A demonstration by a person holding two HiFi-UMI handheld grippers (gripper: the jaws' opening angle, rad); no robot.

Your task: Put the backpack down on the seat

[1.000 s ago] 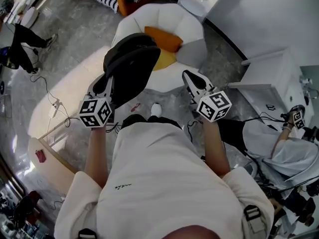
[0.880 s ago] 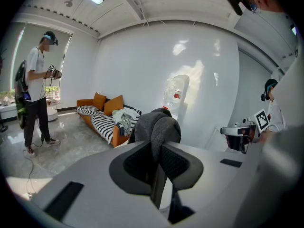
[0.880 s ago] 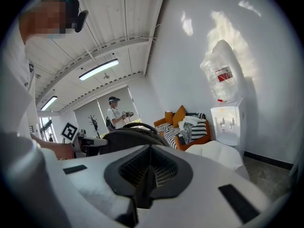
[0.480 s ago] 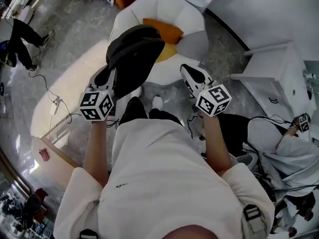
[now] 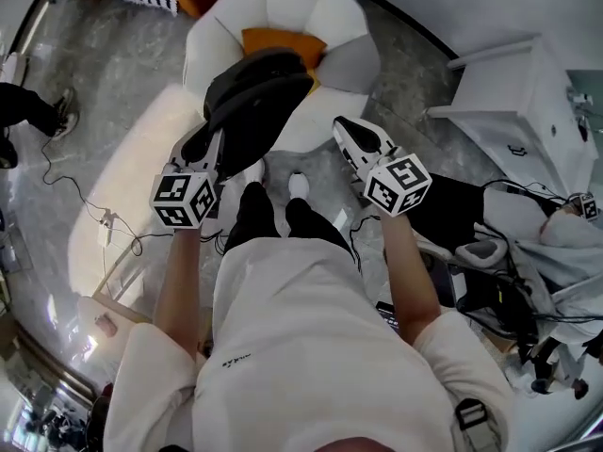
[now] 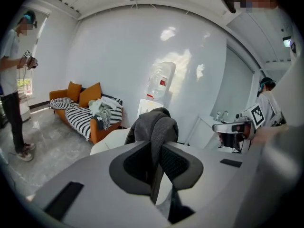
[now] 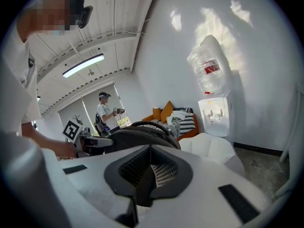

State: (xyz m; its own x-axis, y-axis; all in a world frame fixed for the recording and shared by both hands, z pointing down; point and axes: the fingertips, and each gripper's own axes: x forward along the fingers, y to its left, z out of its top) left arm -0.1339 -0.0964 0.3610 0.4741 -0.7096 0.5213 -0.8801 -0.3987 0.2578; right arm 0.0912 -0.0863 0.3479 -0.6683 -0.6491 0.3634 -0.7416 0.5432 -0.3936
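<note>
A black backpack hangs over the front of a white armchair, whose seat holds an orange cushion. My left gripper is shut on the backpack's grey strap, which runs up between the pads. Past the strap, the pack's dark bulk hides most of the chair. My right gripper hovers to the right of the backpack, apart from it, jaws together with nothing between them. From the right gripper view the backpack shows as a dark hump to the left.
A white cabinet stands right of the chair. A striped sofa and a water dispenser line the wall. Cables trail on the floor at left. A black bag and a seated person are at right.
Both grippers have sunk and moved forward toward the armchair, the backpack travelling with the left one. The grip on the strap is unchanged.
</note>
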